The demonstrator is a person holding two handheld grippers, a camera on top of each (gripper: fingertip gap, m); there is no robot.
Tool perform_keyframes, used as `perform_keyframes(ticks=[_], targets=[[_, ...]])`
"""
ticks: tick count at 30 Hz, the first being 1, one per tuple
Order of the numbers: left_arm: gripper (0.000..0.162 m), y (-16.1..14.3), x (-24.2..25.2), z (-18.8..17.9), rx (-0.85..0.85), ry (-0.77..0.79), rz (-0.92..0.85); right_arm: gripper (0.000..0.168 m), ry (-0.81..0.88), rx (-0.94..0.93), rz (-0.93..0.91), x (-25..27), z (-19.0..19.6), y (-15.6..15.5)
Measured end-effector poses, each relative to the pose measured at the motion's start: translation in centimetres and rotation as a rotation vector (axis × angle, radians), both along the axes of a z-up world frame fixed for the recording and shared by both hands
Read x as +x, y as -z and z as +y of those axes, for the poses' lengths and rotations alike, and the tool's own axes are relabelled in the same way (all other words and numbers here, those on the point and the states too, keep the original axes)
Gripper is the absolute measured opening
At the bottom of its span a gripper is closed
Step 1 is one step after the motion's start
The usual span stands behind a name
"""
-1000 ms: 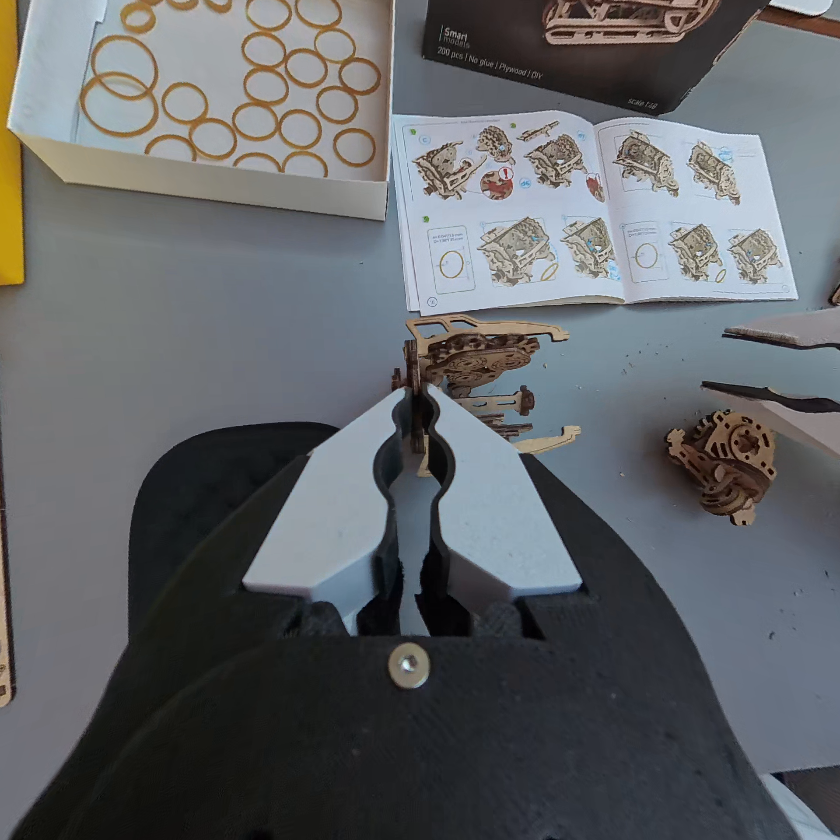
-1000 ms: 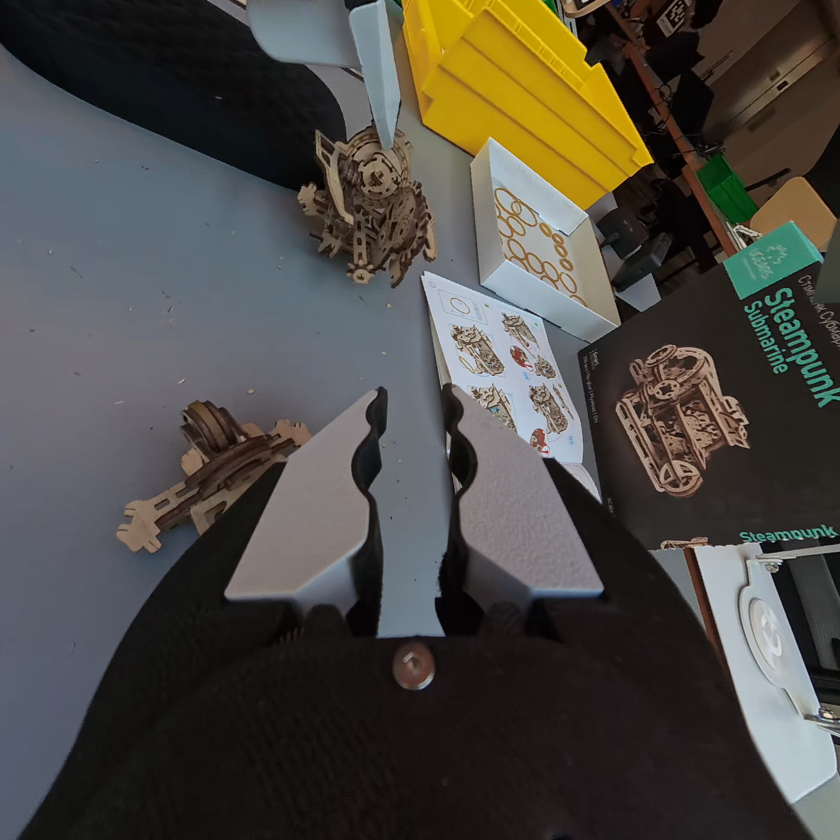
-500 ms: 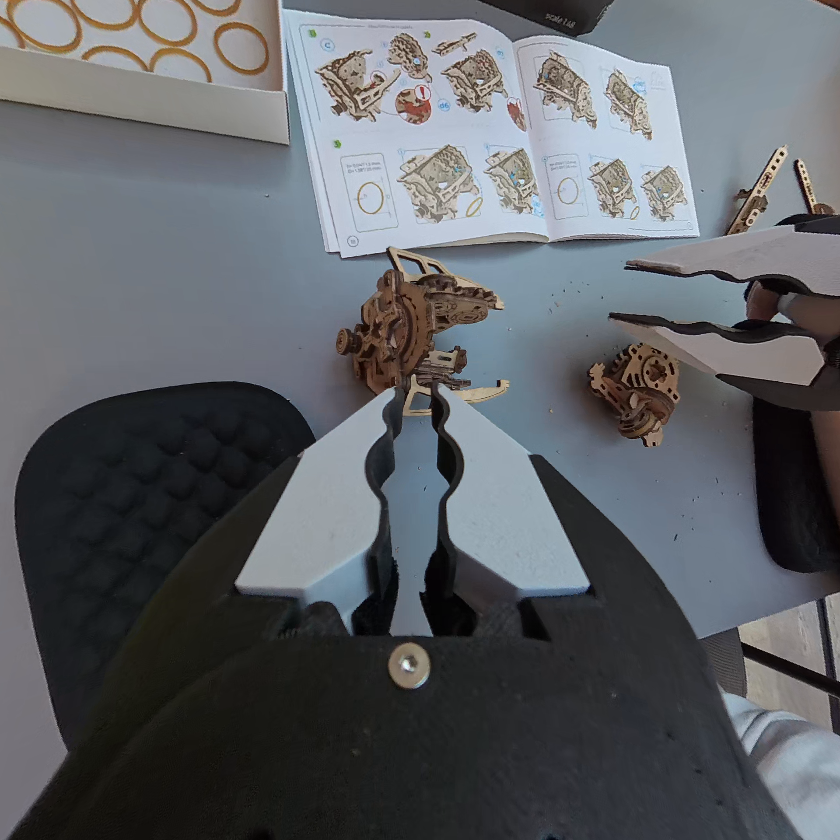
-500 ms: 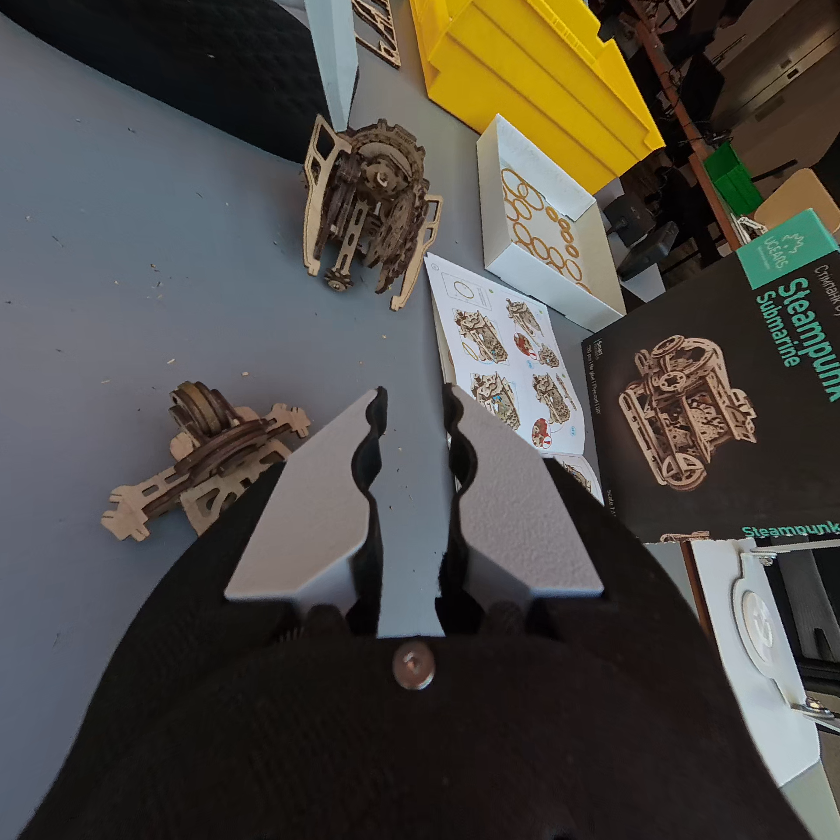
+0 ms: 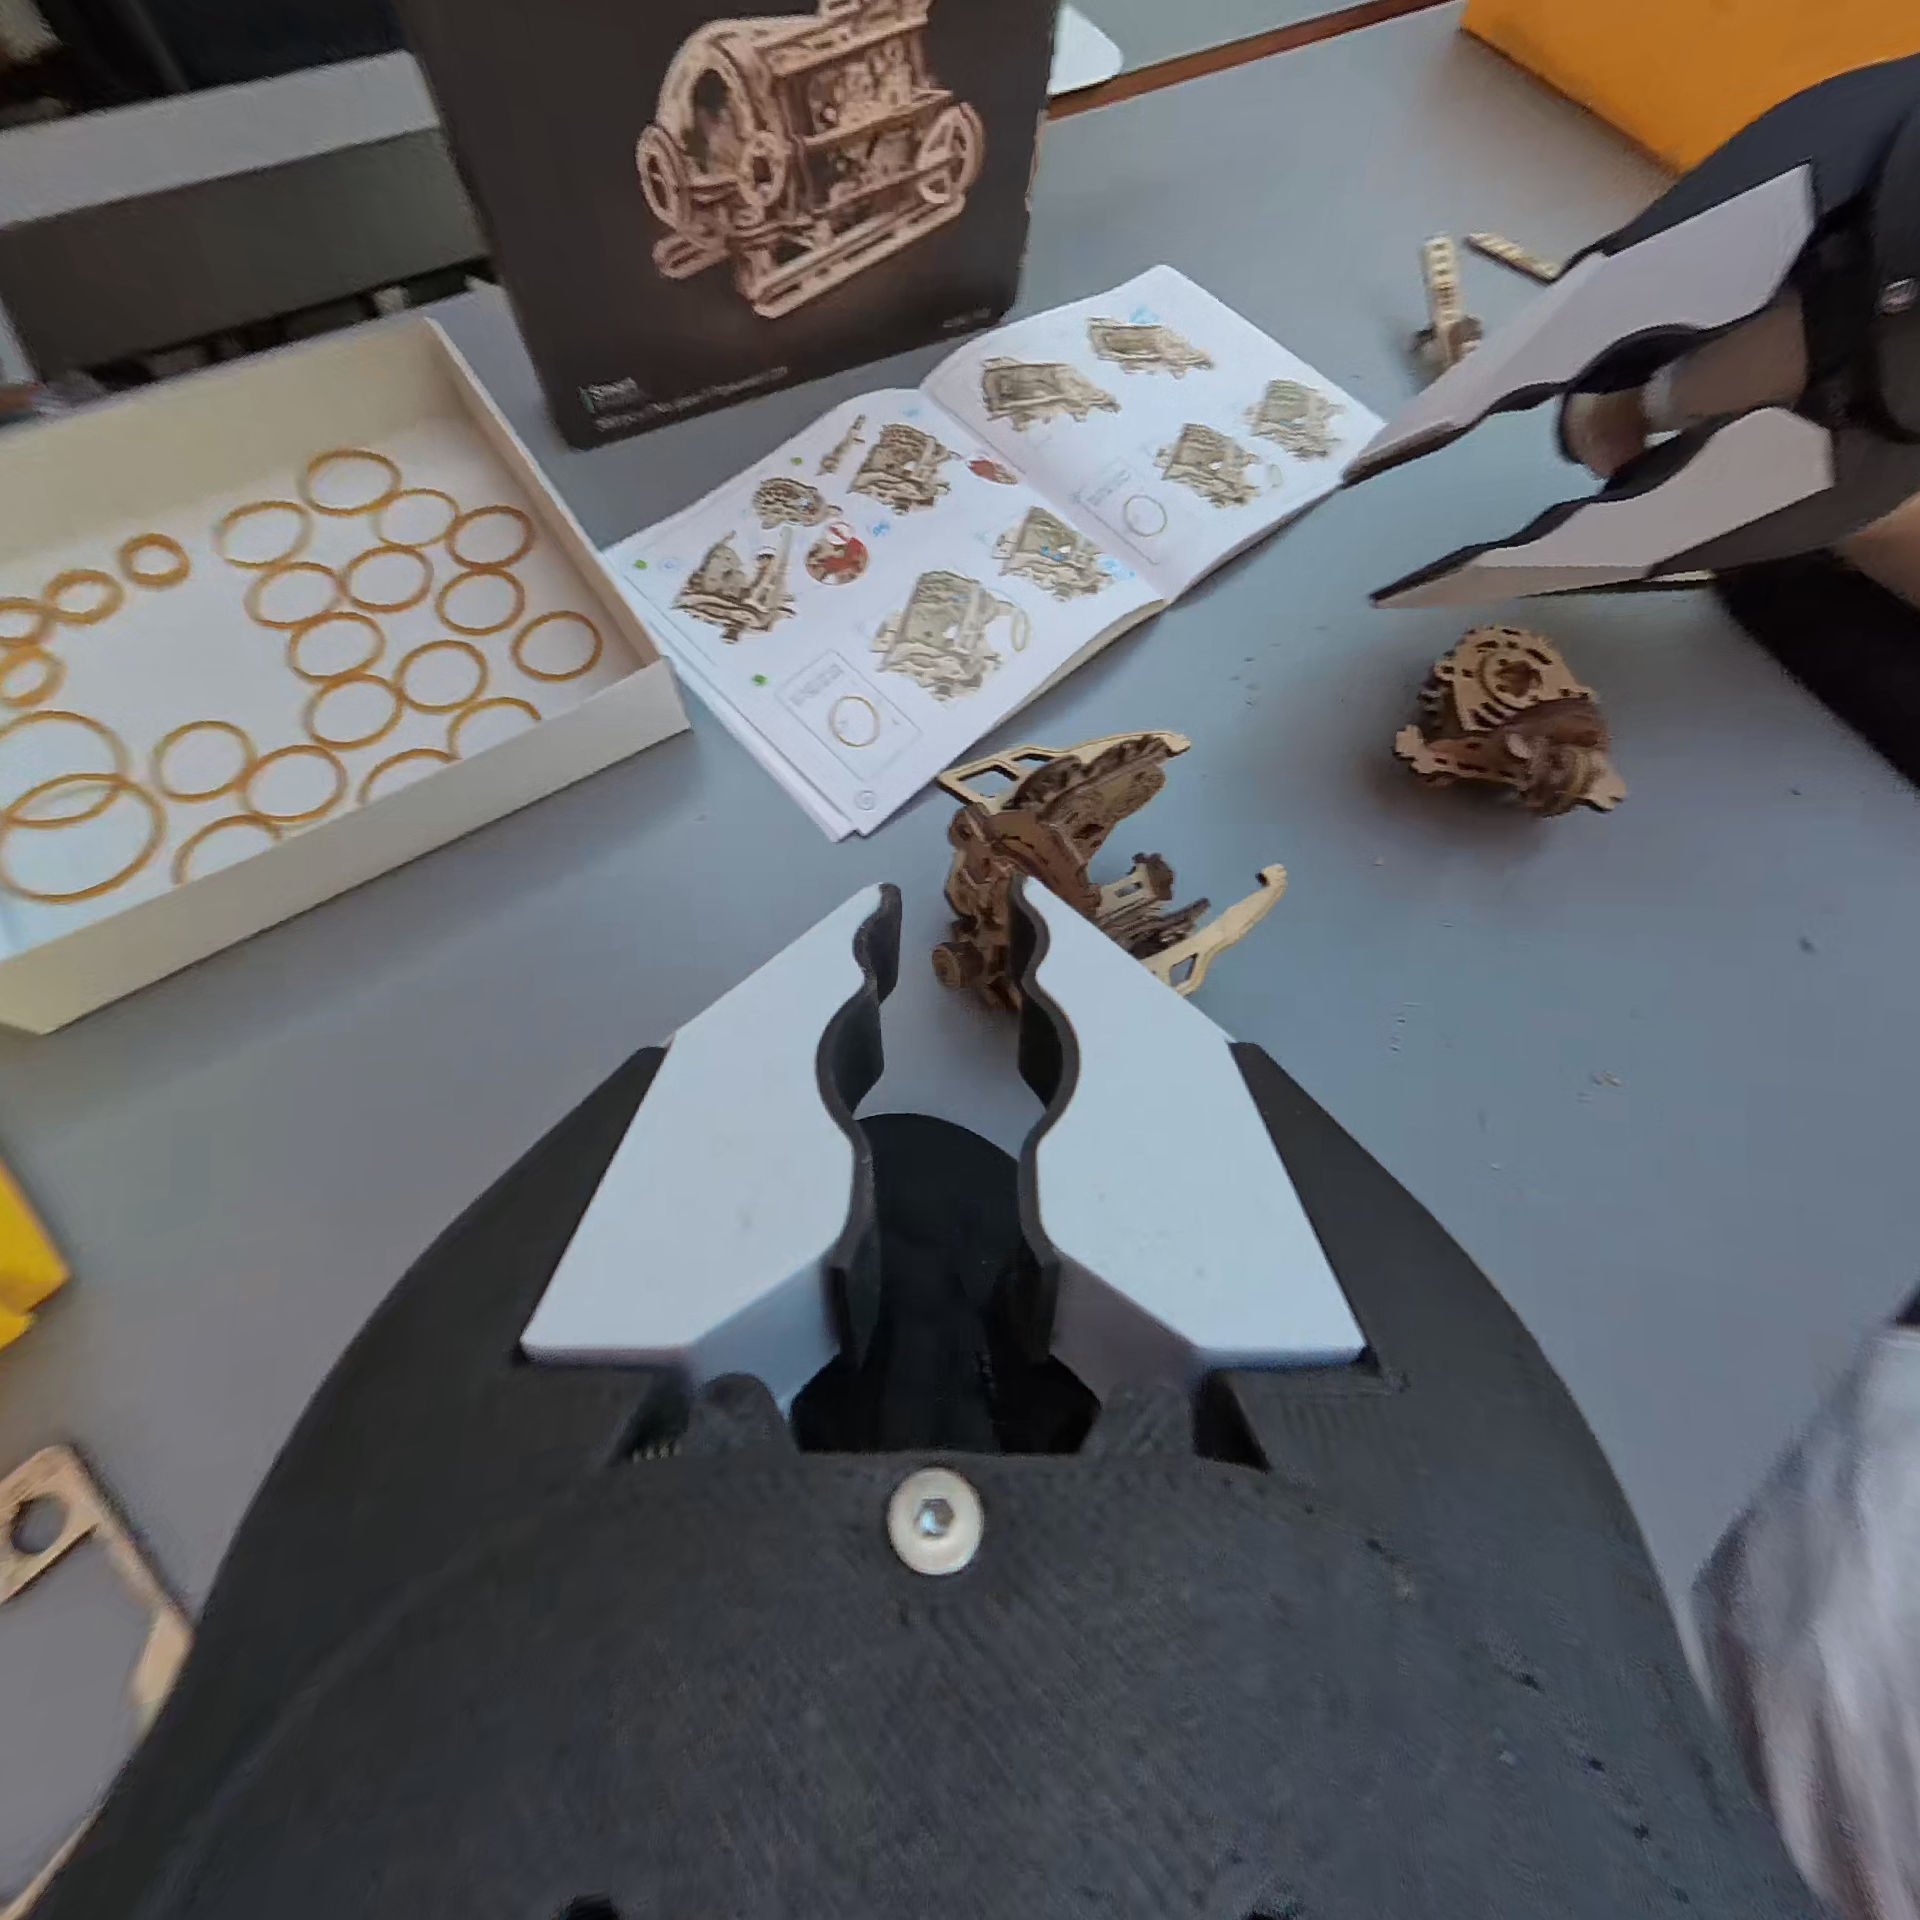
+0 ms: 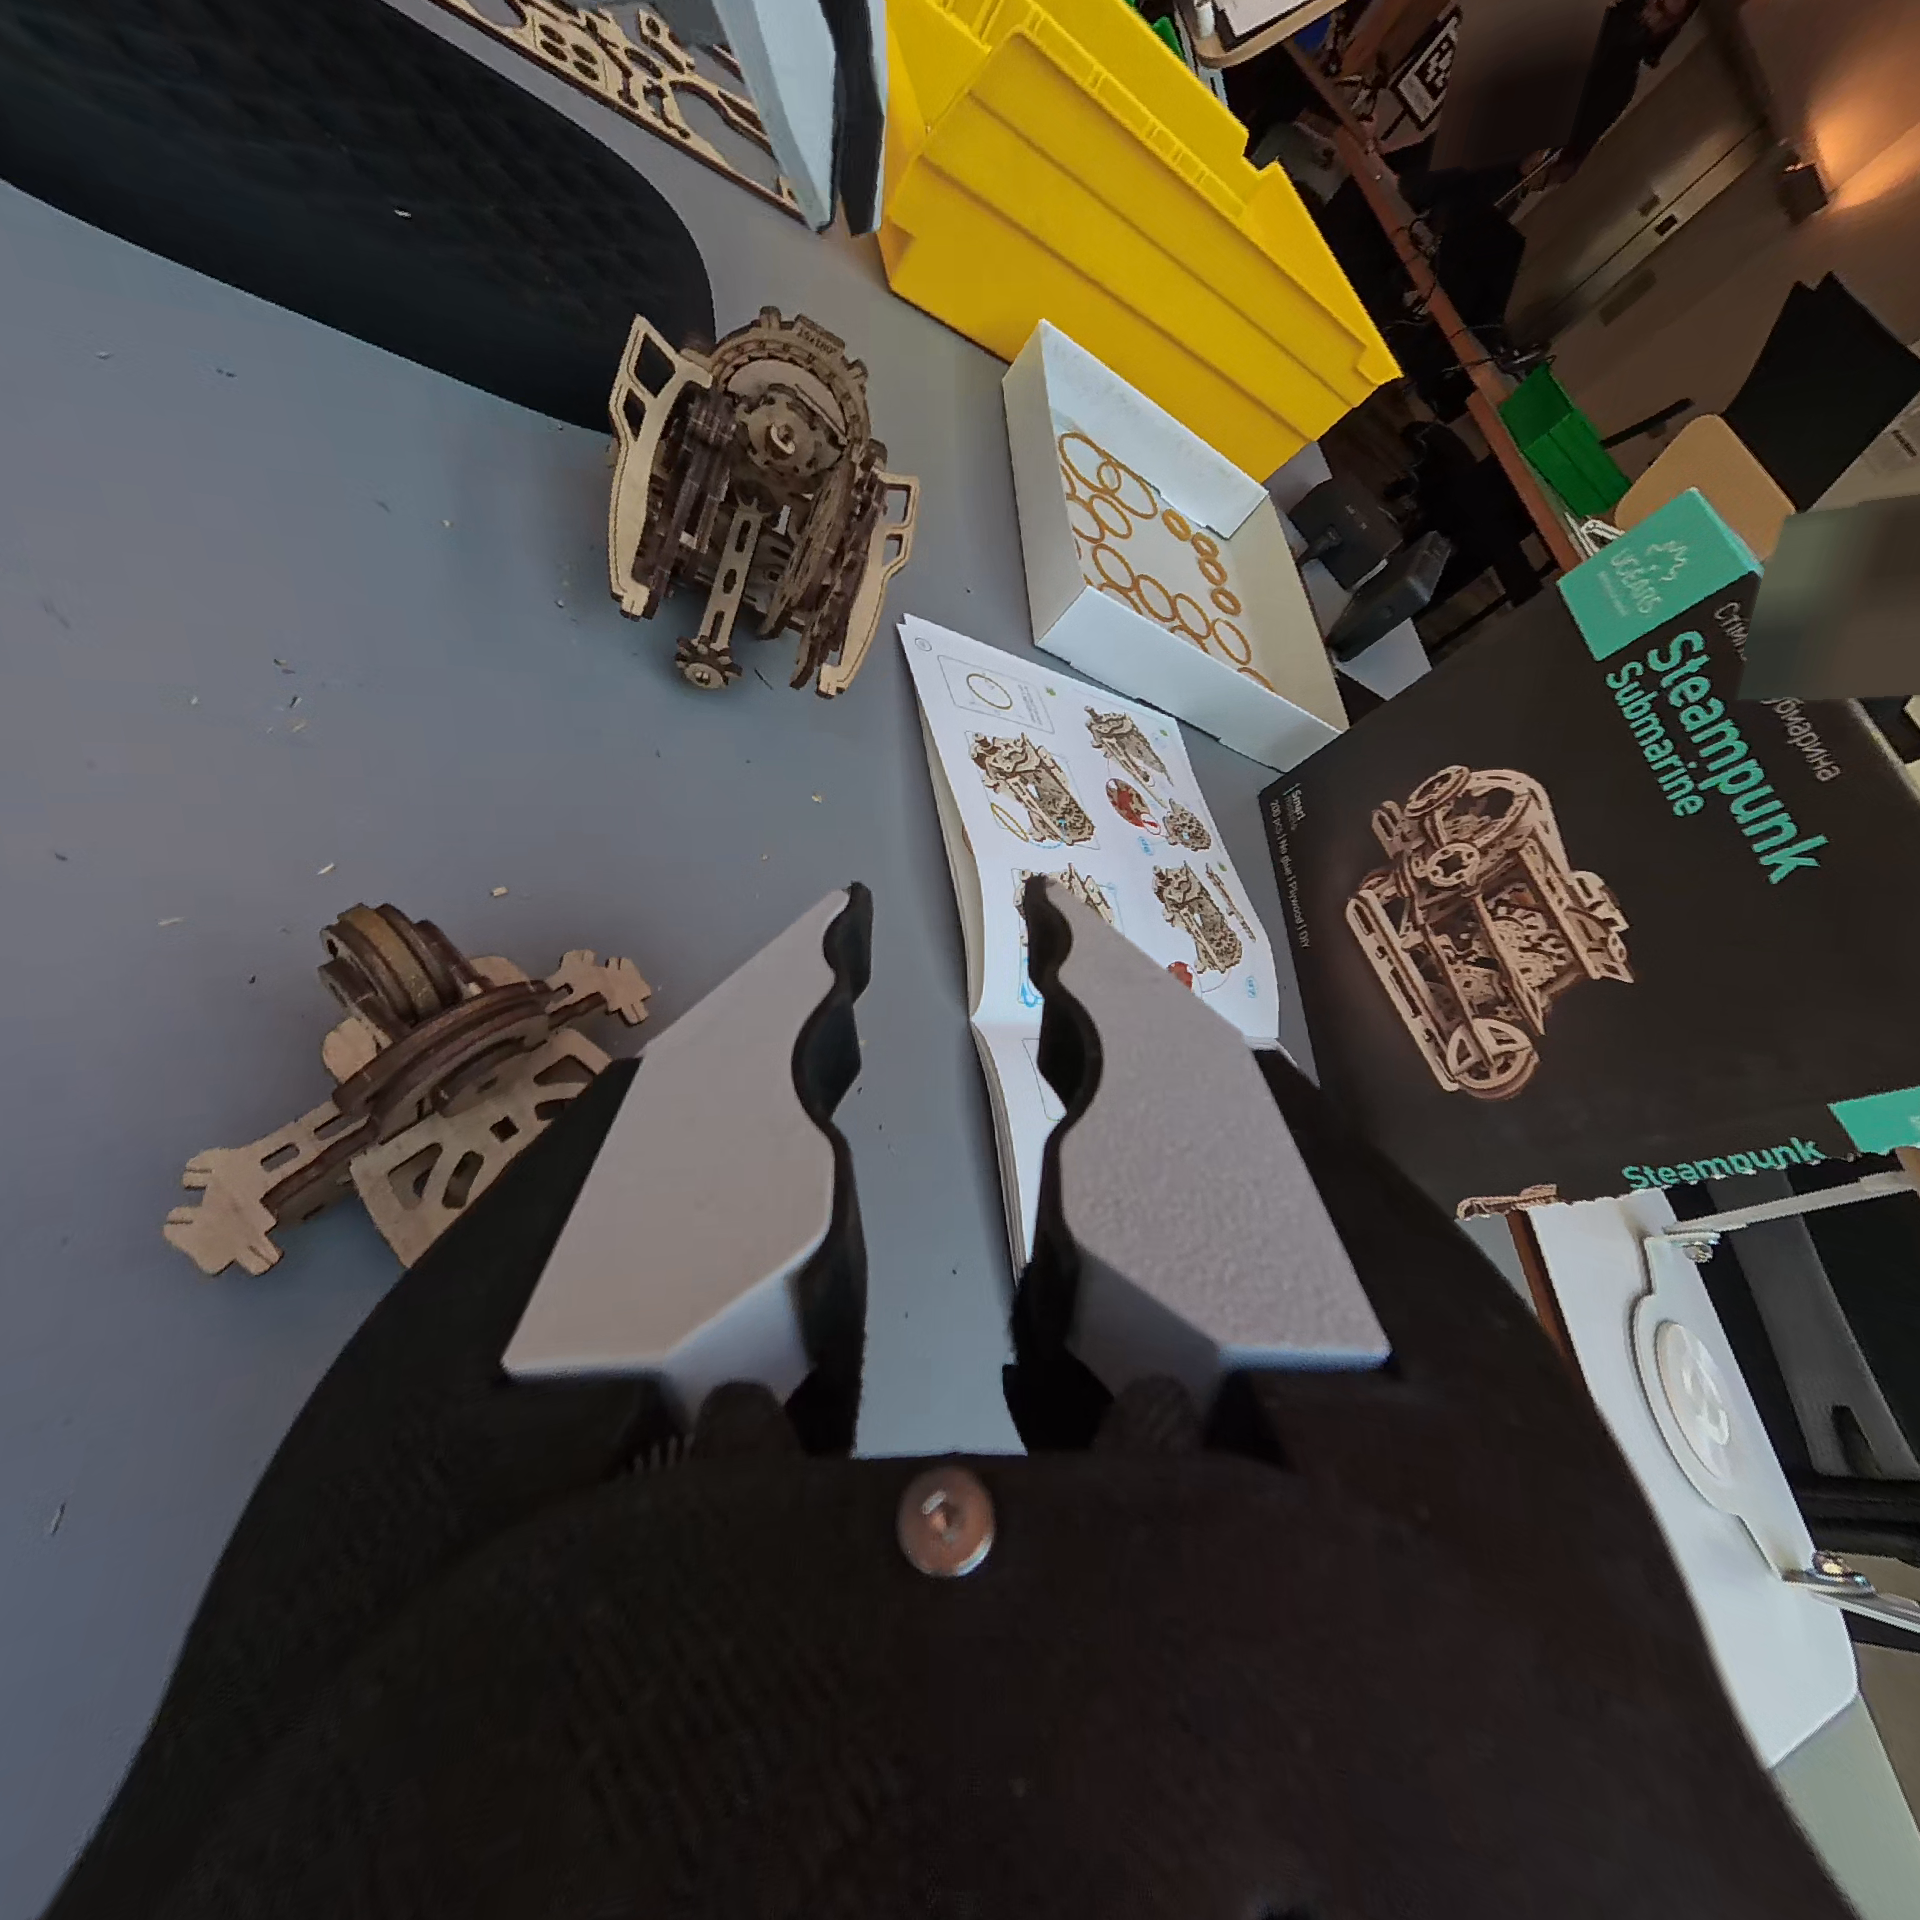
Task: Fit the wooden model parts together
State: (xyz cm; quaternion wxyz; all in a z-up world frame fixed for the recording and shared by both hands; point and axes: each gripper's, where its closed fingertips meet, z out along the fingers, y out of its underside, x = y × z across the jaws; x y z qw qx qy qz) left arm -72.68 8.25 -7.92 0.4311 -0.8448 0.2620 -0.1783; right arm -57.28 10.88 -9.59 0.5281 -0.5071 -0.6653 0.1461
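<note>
The large wooden gear assembly (image 5: 1060,831) stands on the grey table just beyond my left gripper (image 5: 951,904), which is open and empty. It also shows in the right wrist view (image 6: 748,499), well clear of the left gripper's fingers (image 6: 810,104). A smaller wooden sub-assembly (image 5: 1507,727) lies to the right; in the right wrist view it (image 6: 416,1060) lies just left of my right gripper (image 6: 945,894), which is open and empty. The right gripper also shows in the left wrist view (image 5: 1371,535), hovering above the small sub-assembly.
An open instruction booklet (image 5: 987,540), a white box of rubber bands (image 5: 582,727) and the black kit box (image 5: 727,208) sit at the back. Yellow bins (image 6: 1091,208), a black pad (image 6: 312,208) and a plywood sheet (image 6: 623,73) lie beyond. Loose wooden pieces (image 5: 1444,301) lie far right. My hands' fingertips stand some 15 centimeters from each other.
My left gripper has opened, let go of the large assembly and drawn back from it. The assembly now stands on the table. The right gripper stays open and has barely moved.
</note>
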Motion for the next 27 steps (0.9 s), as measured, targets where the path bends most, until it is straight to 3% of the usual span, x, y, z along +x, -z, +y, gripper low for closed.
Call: perform_keyframes(ticks=[1, 6, 11, 18, 22, 25, 27], targets=[[0.019, 0.1, 0.5, -0.1, -0.034, 0.053, -0.072, 0.030, 0.002, 0.006, -0.005, 0.0, 0.0, 0.1], [0.021, -2.3, 1.2, -0.6, -0.100, 0.231, -0.418, 0.030, -0.007, 0.020, -0.024, -0.3, -0.3, 0.3], [0.033, -0.9, 0.6, -1.4, -0.225, 0.296, -0.439, 0.039, -0.008, -0.127, 0.006, -1.4, -1.3, 0.2], [0.032, 0.5, 1.8, -0.8, -0.296, 0.333, -0.448, 0.047, -0.010, -0.380, 0.080, -5.5, -2.1, -1.5], [0.024, 2.4, 0.4, 0.8, -0.326, 0.259, -0.376, 0.047, 0.018, -0.400, 0.093, -5.5, -1.1, -1.0], [0.019, 1.9, 0.7, 0.3, -0.409, 0.338, -0.480, 0.047, 0.027, -0.373, 0.086, -4.2, -0.9, -0.5], [0.020, 1.3, 0.8, 0.3, -0.299, 0.389, -0.426, 0.047, 0.024, -0.362, 0.076, -3.2, -1.1, 0.0]])
